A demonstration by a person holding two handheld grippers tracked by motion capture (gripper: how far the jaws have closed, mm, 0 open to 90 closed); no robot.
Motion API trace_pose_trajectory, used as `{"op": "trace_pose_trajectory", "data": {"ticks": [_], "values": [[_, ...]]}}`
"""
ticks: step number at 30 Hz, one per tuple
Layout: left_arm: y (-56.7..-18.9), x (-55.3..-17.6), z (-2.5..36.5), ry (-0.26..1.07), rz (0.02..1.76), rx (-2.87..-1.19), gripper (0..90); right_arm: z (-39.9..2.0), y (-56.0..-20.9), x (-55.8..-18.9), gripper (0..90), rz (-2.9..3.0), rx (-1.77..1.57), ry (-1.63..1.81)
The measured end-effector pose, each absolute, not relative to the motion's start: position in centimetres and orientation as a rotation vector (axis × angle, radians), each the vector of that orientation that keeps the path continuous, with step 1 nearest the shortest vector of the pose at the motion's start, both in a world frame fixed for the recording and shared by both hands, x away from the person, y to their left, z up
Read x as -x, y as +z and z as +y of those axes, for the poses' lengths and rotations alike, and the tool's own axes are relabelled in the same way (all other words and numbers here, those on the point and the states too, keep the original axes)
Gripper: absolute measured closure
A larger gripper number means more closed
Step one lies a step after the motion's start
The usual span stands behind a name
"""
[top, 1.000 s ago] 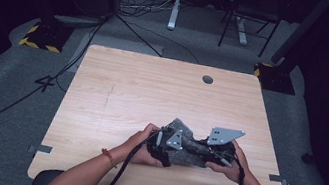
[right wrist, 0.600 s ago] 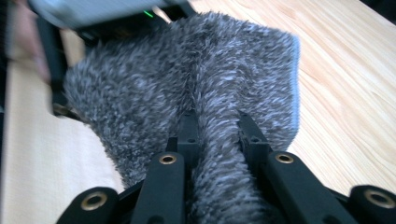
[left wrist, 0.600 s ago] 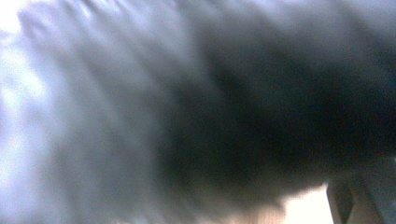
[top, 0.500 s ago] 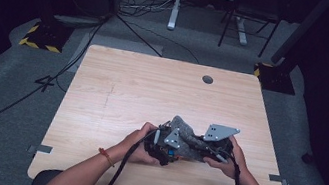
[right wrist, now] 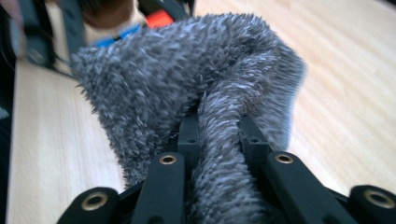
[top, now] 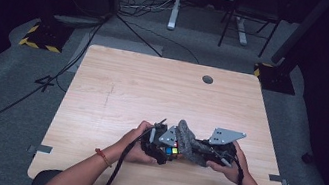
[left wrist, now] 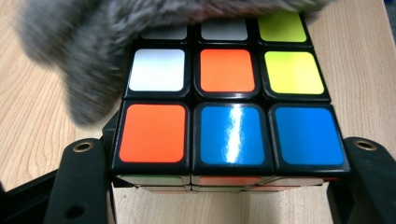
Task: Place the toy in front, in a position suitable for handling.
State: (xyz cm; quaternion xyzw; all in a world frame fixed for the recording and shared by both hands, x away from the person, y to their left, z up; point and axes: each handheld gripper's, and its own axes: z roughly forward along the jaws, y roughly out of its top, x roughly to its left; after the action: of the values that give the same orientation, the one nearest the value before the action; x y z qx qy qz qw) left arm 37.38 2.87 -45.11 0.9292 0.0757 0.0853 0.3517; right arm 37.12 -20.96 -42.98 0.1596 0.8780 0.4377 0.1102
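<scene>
Dark curtains and cable-strewn grey carpet surround a pale wooden desk [top: 152, 95], bare apart from the work at its near edge. At that edge the left tool [top: 159, 148] clamps a Rubik's cube [left wrist: 224, 107] across its bottom layer, jaws pressed against opposite sides. The right tool [top: 203, 153] pinches a fold of fuzzy grey cloth [right wrist: 205, 107] tight between its jaws and drapes the rest over the cube's far rows.

The step in hand looks like wiping the cube with the cloth. To do it well, the left tool should hold the cube dead still, since the grip is only on one layer and a sideways drag could twist that layer or pivot the cube. The right tool does best with short strokes straight across the stickered face, pressing lightly, with enough cloth past the jaws that the plastic tips never scrape the stickers. Rubbing toward the left tool rather than away from it should keep the cube seated.

A cube has no long axis; in the left gripper view its orange, blue, white and yellow face looks up at the camera. The cloth's long fold runs from the right tool's jaws toward the cube, roughly along the desk's near edge.
</scene>
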Motion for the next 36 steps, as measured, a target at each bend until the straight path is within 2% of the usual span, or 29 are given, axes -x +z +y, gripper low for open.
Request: {"op": "trace_pose_trajectory", "data": {"ticks": [8,15,28,36], "values": [[-46.1,-37.3,1.1,0.204,0.159,-2.456,33.8,-19.0,-41.9,-35.5,76.0,2.537,-0.328,1.263],[-46.4,-37.5,1.3,0.196,0.156,-2.467,33.8,-17.6,-42.2,-35.3,76.0,2.56,-0.304,1.263],[-45.5,-37.6,2.6,0.203,0.18,-2.416,33.9,-20.6,-42.5,-36.3,76.5,2.54,-0.41,1.196],[-45.9,-37.6,2.1,0.195,0.185,-2.425,33.8,-18.8,-41.6,-35.5,76.4,2.55,-0.342,1.252]]}}
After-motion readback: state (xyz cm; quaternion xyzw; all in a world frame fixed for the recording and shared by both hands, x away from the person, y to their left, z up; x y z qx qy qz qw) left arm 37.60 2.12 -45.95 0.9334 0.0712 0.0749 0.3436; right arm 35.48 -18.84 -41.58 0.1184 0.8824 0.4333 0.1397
